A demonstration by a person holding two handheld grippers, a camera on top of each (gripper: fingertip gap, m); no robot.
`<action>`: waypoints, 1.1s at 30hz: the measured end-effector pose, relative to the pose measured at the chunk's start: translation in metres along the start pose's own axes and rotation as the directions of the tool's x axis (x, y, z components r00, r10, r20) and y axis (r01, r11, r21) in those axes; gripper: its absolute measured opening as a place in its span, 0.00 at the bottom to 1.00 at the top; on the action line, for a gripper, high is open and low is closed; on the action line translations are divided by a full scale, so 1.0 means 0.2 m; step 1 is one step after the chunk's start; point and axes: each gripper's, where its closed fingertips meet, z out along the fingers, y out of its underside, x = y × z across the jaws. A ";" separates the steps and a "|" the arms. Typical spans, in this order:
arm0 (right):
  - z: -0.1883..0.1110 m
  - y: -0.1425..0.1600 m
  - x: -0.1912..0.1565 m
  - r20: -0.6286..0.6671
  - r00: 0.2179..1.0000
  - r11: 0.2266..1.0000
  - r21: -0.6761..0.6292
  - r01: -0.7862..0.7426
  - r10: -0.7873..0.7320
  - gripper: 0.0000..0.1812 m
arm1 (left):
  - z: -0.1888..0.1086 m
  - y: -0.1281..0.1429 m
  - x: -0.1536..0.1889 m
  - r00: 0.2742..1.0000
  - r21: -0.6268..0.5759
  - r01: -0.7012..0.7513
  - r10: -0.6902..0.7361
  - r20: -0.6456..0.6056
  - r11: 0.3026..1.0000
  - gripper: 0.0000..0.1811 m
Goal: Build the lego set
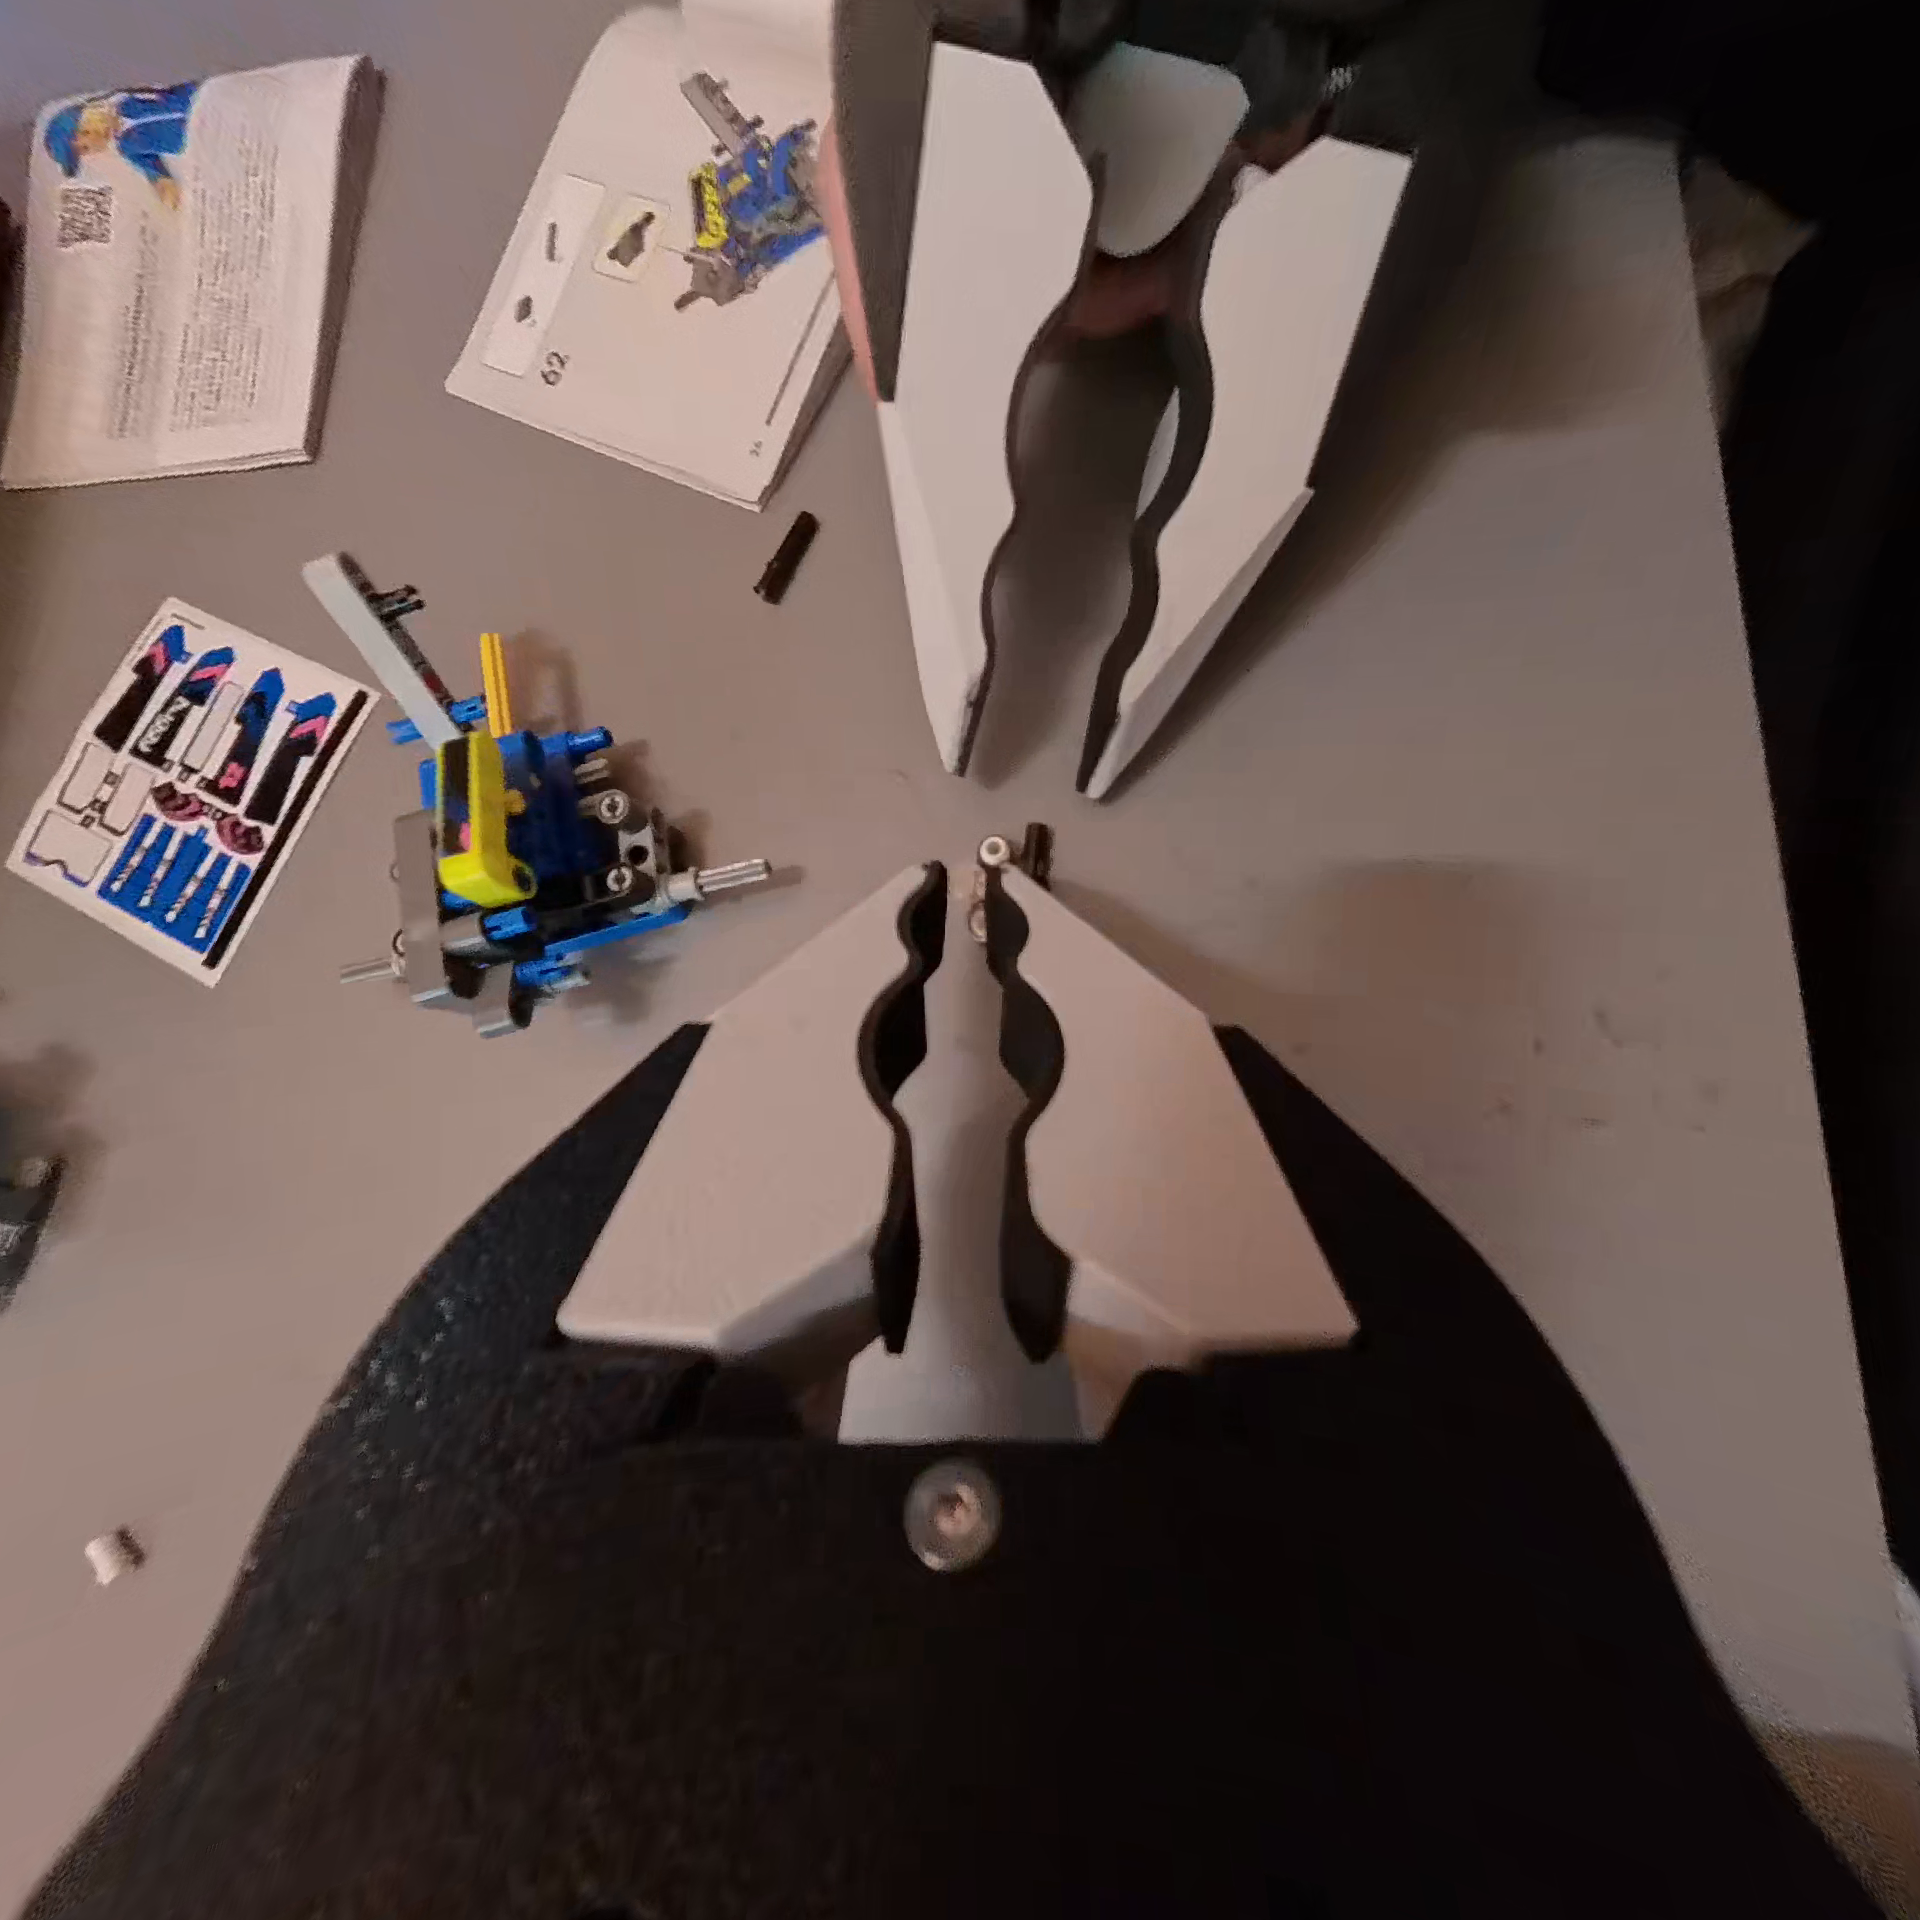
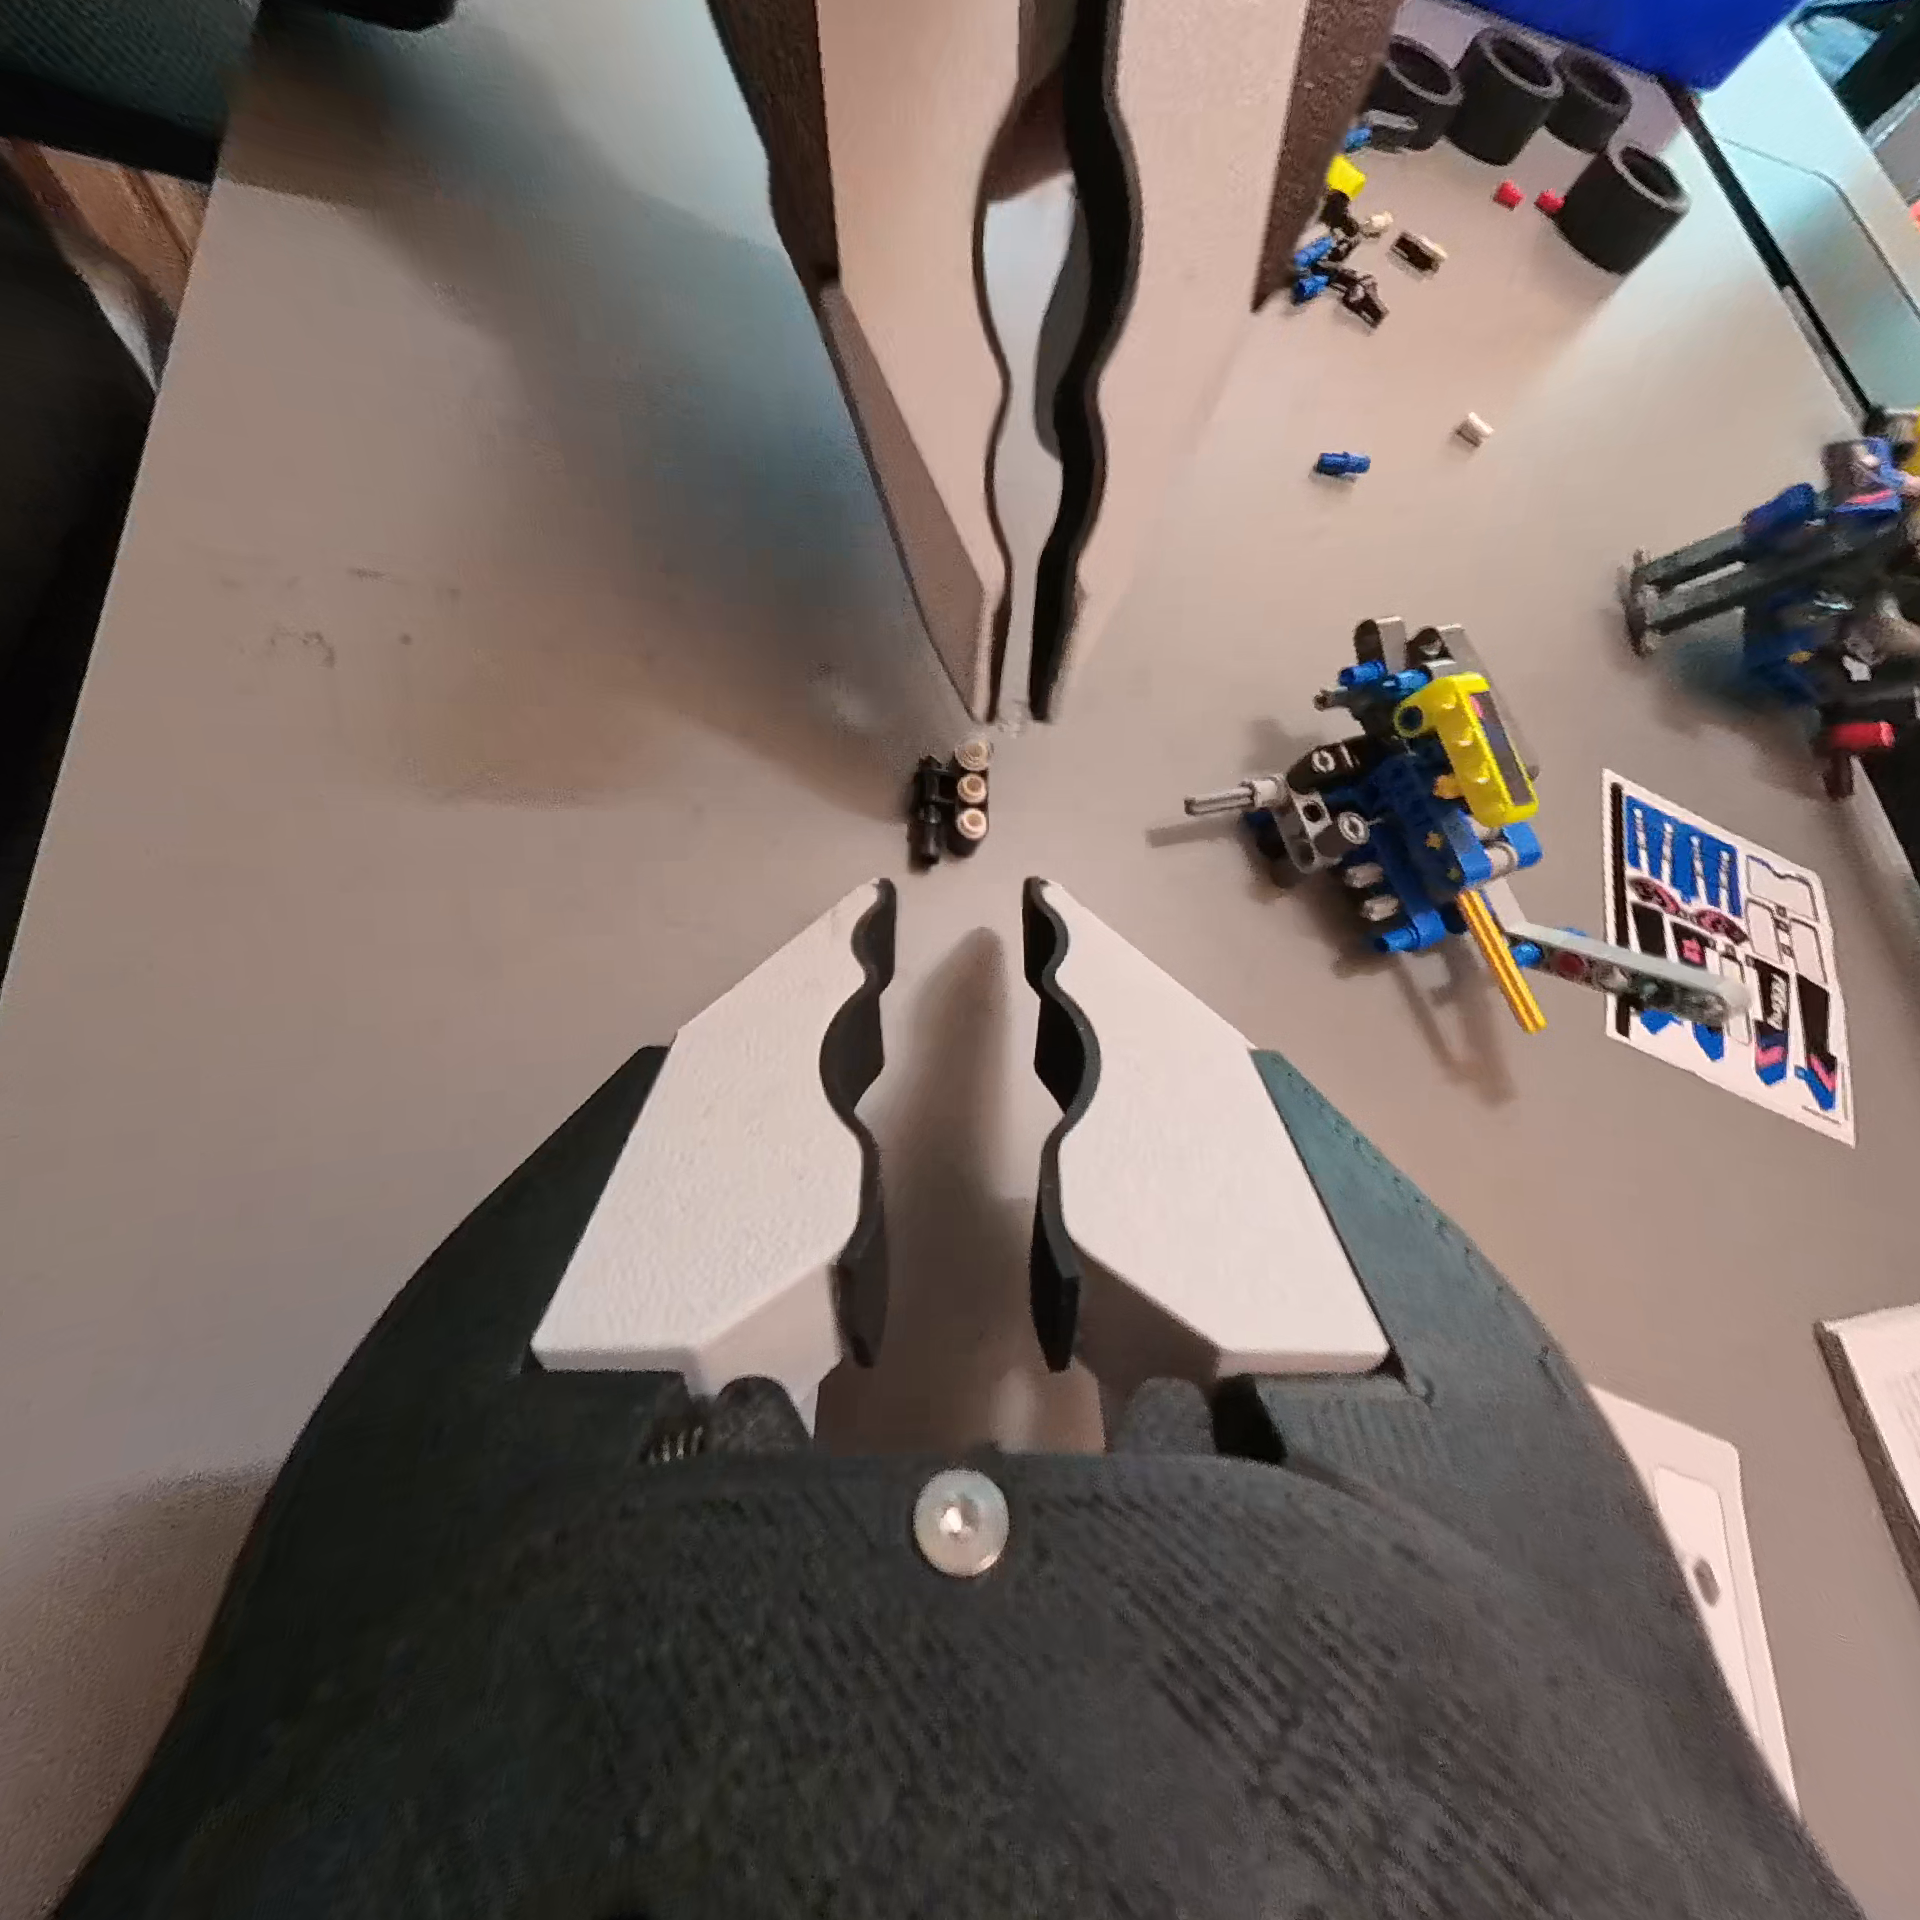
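Left gripper [image 1: 966, 878]: my jaws are nearly closed, a thin slit between them; the small black piece with tan pegs [image 1: 1013, 854] sits right at the tips at 12 o'clock, and I cannot tell whether I pinch it.
Right gripper [image 2: 958, 894]: my jaws stand narrowly apart, holding nothing; the same small piece [image 2: 951, 810] lies just past the tips at 12 o'clock.
Lego model [image 1: 525, 852]: the blue and yellow build rests on the grey table [image 1: 1403, 1039] at 9 o'clock of my left tips.
Sticker sheet [image 1: 187, 790]: flat, farther out at 9 o'clock.
Instruction booklet [image 1: 665, 270]: open at 11 o'clock.
Black pin [image 1: 787, 556]: loose, just below the booklet.
Tyres [image 2: 1527, 114]: black, at 1 o'clock in the right view.
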 end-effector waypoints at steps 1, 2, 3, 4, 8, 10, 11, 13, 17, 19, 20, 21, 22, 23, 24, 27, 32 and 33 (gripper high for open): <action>0.01 0.00 0.00 0.005 1.000 1.000 -0.002 0.003 -0.003 0.13 | 0.01 0.01 0.00 1.000 -0.012 -0.011 0.011 -0.004 1.000 0.02; 0.02 -0.01 -0.01 0.010 1.000 1.000 -0.004 0.005 -0.005 0.13 | 0.02 0.01 0.01 1.000 -0.018 -0.018 0.018 -0.008 1.000 0.02; 0.02 -0.01 -0.01 0.015 1.000 1.000 -0.007 0.006 -0.005 0.12 | 0.03 0.01 0.01 1.000 -0.021 -0.024 0.024 -0.017 0.999 0.02; 0.03 0.00 -0.01 0.020 1.000 1.000 -0.012 0.005 -0.005 0.12 | 0.03 0.01 0.02 0.999 -0.028 -0.031 0.030 -0.023 0.999 0.02; 0.04 0.01 0.00 0.034 0.999 1.000 -0.030 0.003 -0.002 0.12 | 0.05 0.03 0.02 0.998 -0.065 -0.053 0.052 -0.025 0.996 0.02; 0.04 0.01 0.00 0.041 0.999 1.000 -0.030 0.001 0.001 0.12 | 0.06 0.04 0.02 0.998 -0.069 -0.049 0.047 -0.034 0.996 0.02; 0.04 0.01 0.00 0.044 0.999 1.000 -0.031 -0.001 0.002 0.12 | 0.06 0.04 0.02 0.998 -0.067 -0.049 0.047 -0.033 0.997 0.02; 0.04 0.01 0.00 0.048 0.999 1.000 -0.031 -0.002 0.004 0.11 | 0.07 0.03 0.02 0.998 -0.059 -0.048 0.046 -0.041 0.997 0.02; 0.04 0.01 0.00 0.045 0.999 0.999 -0.033 0.000 0.001 0.10 | 0.07 0.03 0.02 0.998 -0.055 -0.060 0.059 -0.028 0.997 0.02; 0.03 0.01 0.00 0.043 0.999 1.000 -0.030 0.010 -0.009 0.10 | 0.06 0.03 0.03 0.998 -0.048 -0.057 0.056 -0.022 0.997 0.02; 0.03 0.01 0.00 0.039 0.999 0.999 -0.026 0.019 -0.018 0.10 | 0.05 0.02 0.02 0.998 -0.040 -0.056 0.055 -0.017 0.998 0.02; 0.03 0.01 0.00 0.031 0.999 0.999 -0.021 0.029 -0.029 0.10 | 0.05 0.02 0.03 0.999 -0.036 -0.048 0.048 -0.022 0.998 0.02; 0.03 0.00 0.00 0.024 0.999 0.999 -0.014 0.039 -0.039 0.10 | 0.05 0.02 0.03 0.999 -0.036 -0.041 0.040 -0.025 0.999 0.02; 0.03 0.00 0.00 0.022 0.999 0.999 -0.008 0.049 -0.049 0.10 | 0.05 0.02 0.03 0.999 -0.035 -0.041 0.041 -0.022 0.999 0.02; 0.03 0.00 0.00 0.024 0.998 0.998 -0.002 0.059 -0.059 0.11 | 0.05 0.03 0.03 0.999 -0.038 -0.042 0.041 -0.023 0.998 0.02; 0.02 -0.03 -0.01 0.017 0.995 0.995 0.031 0.098 -0.099 0.13 | 0.07 0.04 0.03 0.999 -0.039 -0.042 0.040 -0.028 0.998 0.02; 0.03 -0.07 -0.04 0.011 0.985 0.983 0.073 0.171 -0.173 0.15 | 0.07 0.04 0.03 0.999 -0.040 -0.028 0.027 -0.034 0.999 0.02; 0.03 -0.08 -0.05 0.015 0.982 0.978 0.087 0.189 -0.191 0.16 | 0.07 0.04 0.03 0.999 -0.039 -0.019 0.017 -0.036 0.999 0.02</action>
